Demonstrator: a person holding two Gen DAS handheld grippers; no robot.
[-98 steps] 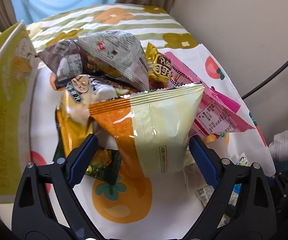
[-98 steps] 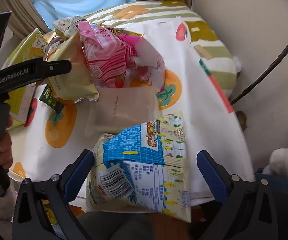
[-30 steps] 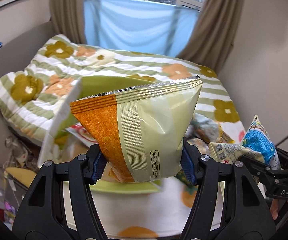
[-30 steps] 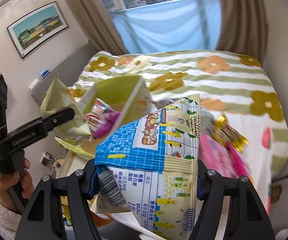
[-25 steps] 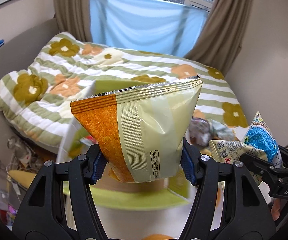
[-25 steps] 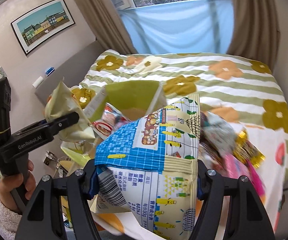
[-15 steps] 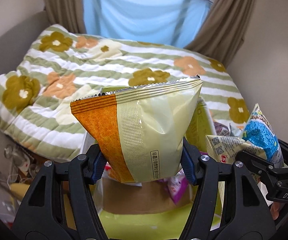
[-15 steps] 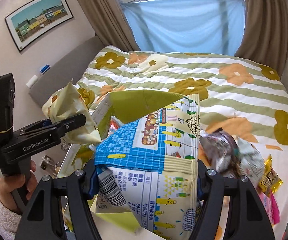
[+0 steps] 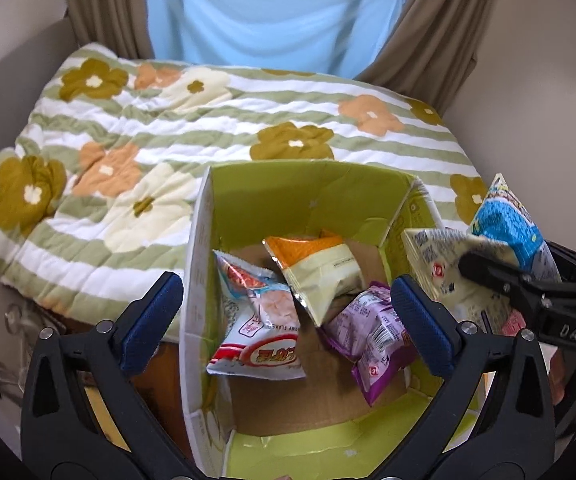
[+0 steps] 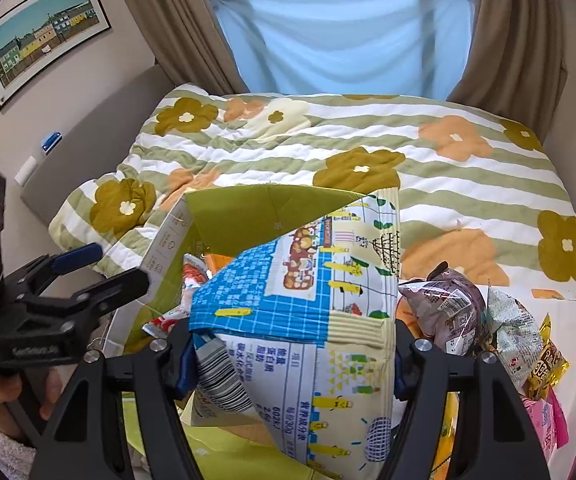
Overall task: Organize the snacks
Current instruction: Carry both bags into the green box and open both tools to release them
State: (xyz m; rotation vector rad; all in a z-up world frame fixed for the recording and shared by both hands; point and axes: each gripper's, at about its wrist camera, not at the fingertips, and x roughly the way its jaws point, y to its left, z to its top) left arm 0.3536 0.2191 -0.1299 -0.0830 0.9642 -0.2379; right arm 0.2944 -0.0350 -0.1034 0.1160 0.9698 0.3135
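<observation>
Left claw (image 9: 288,312) opening above orange-cream packet (image 9: 320,270), apart.

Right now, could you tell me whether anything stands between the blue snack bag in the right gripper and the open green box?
Nothing visible blocks it. The green box is open at the top, and the blue snack bag, clamped in the right gripper, hangs beside its right wall. The left gripper, opening and empty, hovers over the box's near side and could crowd the drop.
</observation>
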